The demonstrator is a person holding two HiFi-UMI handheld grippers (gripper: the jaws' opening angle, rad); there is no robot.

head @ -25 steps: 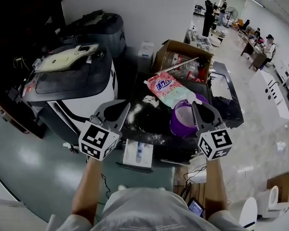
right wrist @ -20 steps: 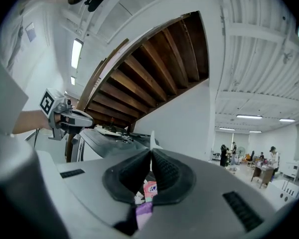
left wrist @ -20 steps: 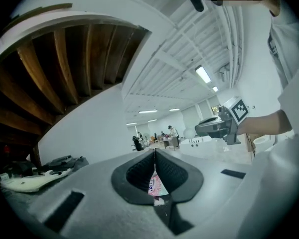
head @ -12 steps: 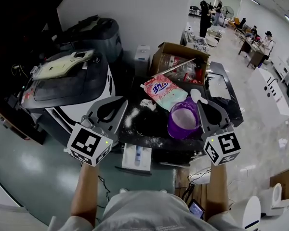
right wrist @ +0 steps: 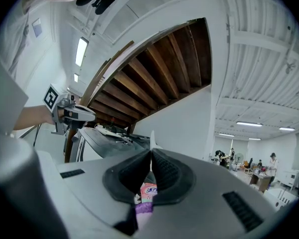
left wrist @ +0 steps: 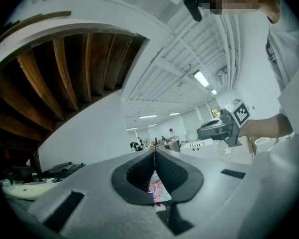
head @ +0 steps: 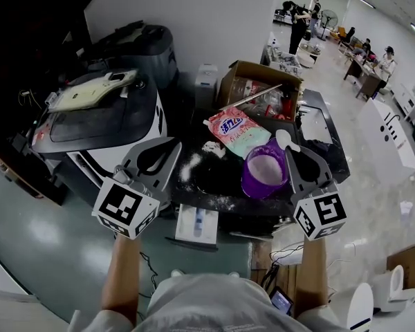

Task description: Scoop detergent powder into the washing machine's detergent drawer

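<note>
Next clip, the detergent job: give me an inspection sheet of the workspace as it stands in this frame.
Surface: dark top, dusted with spilled white powder.
Job's things: pink detergent bag lying on the top; purple tub beside it with pale powder inside; white drawer pulled open below the front edge; white scoop over the tub's far rim.
Clutter: open cardboard box behind the bag, with things in it.
Grippers: left hand-held gripper has its jaws together, empty; right hand-held gripper is closed on the scoop's handle.
Cables: thin cable on the floor near the drawer.
Surroundings: another appliance at left; people at desks far behind.
</note>
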